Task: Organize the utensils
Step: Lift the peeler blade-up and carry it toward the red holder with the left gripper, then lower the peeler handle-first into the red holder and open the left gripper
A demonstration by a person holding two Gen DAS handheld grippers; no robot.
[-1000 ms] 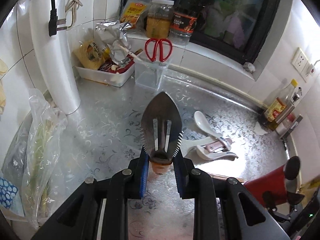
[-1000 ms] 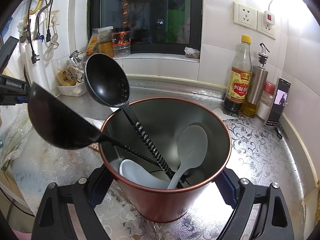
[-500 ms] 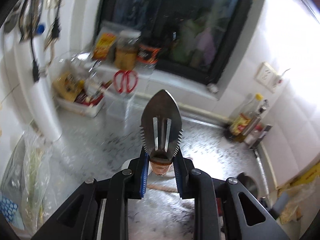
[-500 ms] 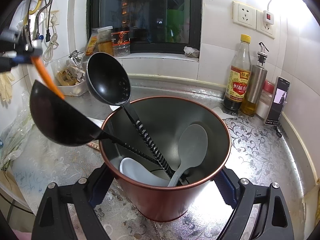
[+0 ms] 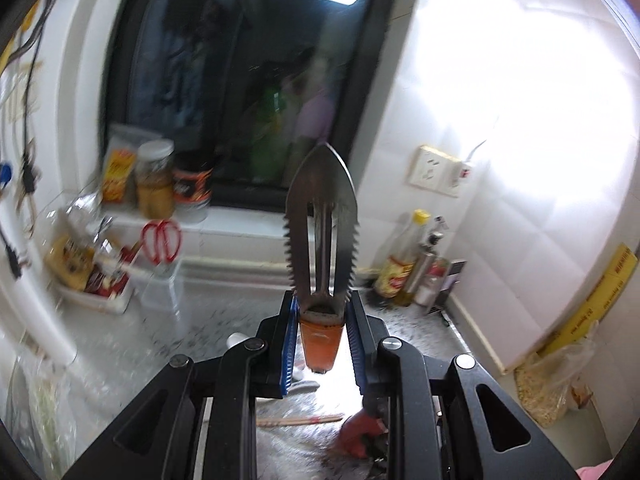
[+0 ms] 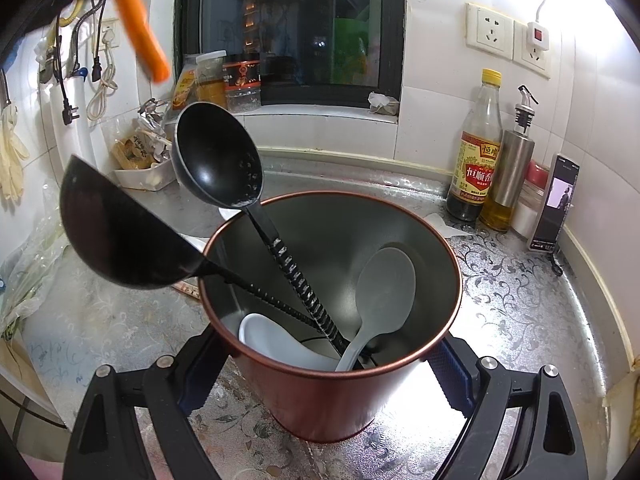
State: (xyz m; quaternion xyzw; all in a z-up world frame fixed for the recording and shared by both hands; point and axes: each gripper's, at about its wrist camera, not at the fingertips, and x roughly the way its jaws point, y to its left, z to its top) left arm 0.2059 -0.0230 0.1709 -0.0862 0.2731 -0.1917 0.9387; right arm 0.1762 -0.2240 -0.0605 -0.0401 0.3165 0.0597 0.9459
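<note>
Motion blur smears the windowsill jars (image 5: 154, 178); the phone (image 6: 556, 202) screen is too small to read.

The right gripper (image 6: 326, 380) has its fingers (image 6: 454, 376) pressed against both sides of a copper-coloured pot (image 6: 332, 392) standing on the patterned tabletop (image 6: 520, 304). Inside lean 2 black ladles (image 6: 218, 160), a grey spoon (image 6: 384, 288) and a white spoon (image 6: 272, 336). An orange handle (image 6: 138, 28) hangs at upper left.
</note>
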